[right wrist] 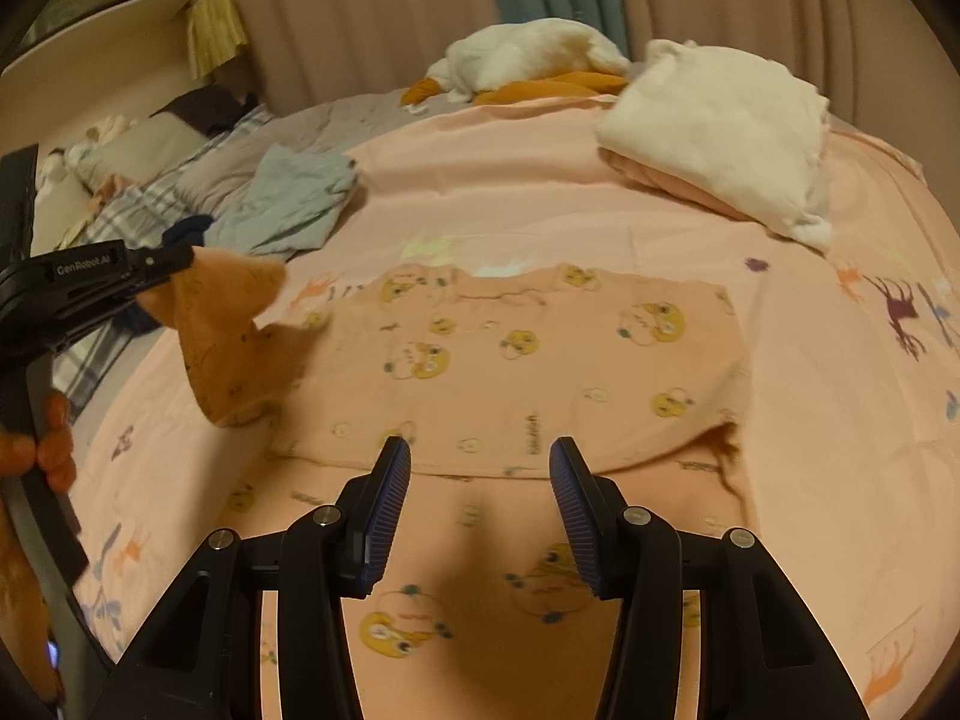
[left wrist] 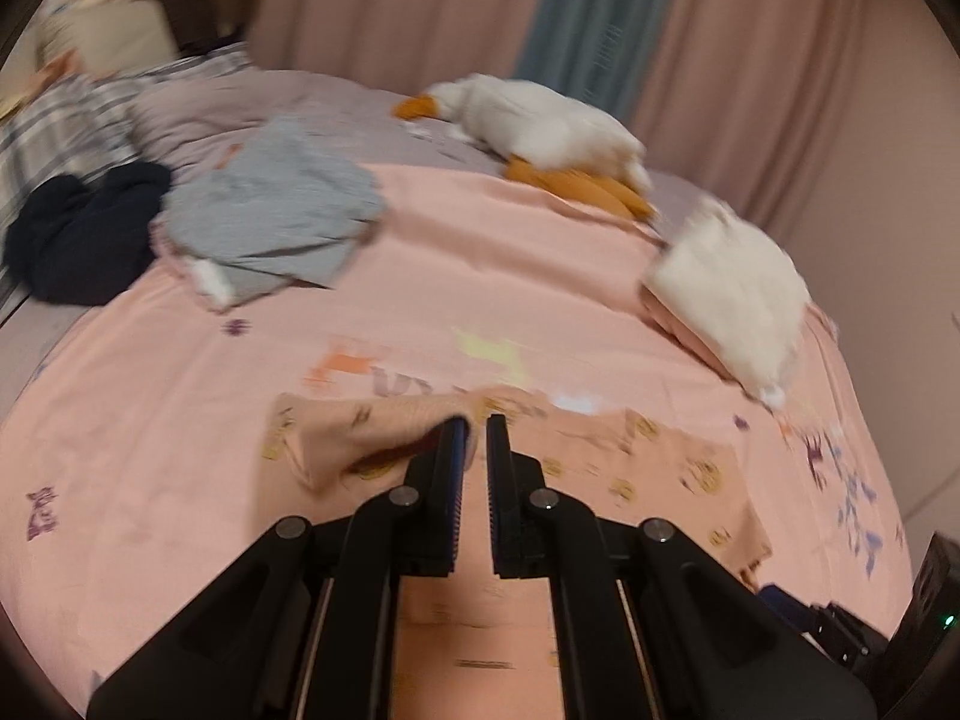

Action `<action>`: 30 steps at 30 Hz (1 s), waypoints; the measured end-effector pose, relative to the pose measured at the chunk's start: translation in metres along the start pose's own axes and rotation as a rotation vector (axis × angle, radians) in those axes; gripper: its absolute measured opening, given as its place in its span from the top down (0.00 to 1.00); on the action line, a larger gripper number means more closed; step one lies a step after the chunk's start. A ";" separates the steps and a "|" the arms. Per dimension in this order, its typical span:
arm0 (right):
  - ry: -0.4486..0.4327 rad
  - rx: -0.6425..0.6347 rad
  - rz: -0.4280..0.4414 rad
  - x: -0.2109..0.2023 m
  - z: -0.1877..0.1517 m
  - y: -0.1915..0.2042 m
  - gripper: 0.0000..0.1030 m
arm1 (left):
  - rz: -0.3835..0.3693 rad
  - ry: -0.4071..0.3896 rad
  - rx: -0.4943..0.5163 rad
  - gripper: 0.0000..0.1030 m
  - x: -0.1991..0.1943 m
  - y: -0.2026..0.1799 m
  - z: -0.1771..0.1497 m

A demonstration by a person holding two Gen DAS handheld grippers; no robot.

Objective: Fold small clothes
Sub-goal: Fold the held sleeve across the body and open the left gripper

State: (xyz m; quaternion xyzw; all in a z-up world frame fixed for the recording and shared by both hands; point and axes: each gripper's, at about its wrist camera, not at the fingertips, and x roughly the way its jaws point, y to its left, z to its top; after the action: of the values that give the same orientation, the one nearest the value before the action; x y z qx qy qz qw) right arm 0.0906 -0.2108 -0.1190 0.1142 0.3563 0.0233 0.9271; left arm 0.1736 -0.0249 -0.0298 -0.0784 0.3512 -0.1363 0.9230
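Two grippers are observed above a bed covered by a pink printed sheet (right wrist: pixel 540 192). Nearest the right wrist camera, the right gripper (right wrist: pixel 480 483) is held with its jaws about half apart and nothing between them, poised over the near edge of a small peach garment (right wrist: pixel 510 348) printed with yellow cartoon figures. That garment is spread flat on the sheet. Its left corner is lifted clear of the sheet and is pinched in the left gripper (right wrist: pixel 180 261), whose jaws are closed on the cloth; in the left wrist view the same fabric (left wrist: pixel 372 432) is seen bunched at the gripper (left wrist: pixel 474 426) tips. Beyond the garment, to its far left, a crumpled grey-blue garment (left wrist: pixel 276 204) is noted, with a dark navy item (left wrist: pixel 84 234) just beside it. To the garment's far right, a folded white fluffy piece (right wrist: pixel 720 120) is laid on a folded pink one (right wrist: pixel 666 183). Farthest back, a white plush goose (left wrist: pixel 540 120) is recorded before pink curtains (left wrist: pixel 750 48).
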 end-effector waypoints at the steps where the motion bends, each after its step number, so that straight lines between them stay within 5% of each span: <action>1: -0.002 0.009 -0.006 -0.002 0.000 -0.005 0.50 | -0.008 0.010 0.019 0.95 0.005 -0.011 -0.003; 10: 0.003 0.109 -0.027 -0.009 -0.006 -0.045 0.50 | -0.087 0.176 0.132 0.91 0.055 -0.072 -0.046; 12: 0.016 0.139 0.009 -0.007 -0.007 -0.052 0.50 | -0.107 0.185 0.121 0.81 0.053 -0.067 -0.048; 14: 0.037 0.160 0.060 -0.001 -0.008 -0.053 0.50 | -0.092 0.157 0.094 0.40 0.042 -0.052 -0.046; 16: 0.060 0.173 0.125 0.008 -0.008 -0.049 0.50 | -0.071 0.112 0.070 0.30 0.029 -0.039 -0.045; 25: 0.198 0.131 0.366 0.080 0.009 0.029 0.50 | 0.117 0.094 -0.043 0.30 -0.012 0.064 -0.067; 30: 0.259 0.142 0.361 0.125 0.024 0.059 0.50 | 0.174 0.117 -0.132 0.30 -0.019 0.107 -0.081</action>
State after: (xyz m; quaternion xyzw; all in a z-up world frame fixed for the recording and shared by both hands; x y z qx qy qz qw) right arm 0.2018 -0.1421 -0.1699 0.2371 0.4469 0.1783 0.8440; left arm 0.1264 0.0783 -0.1037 -0.1003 0.4181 -0.0363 0.9021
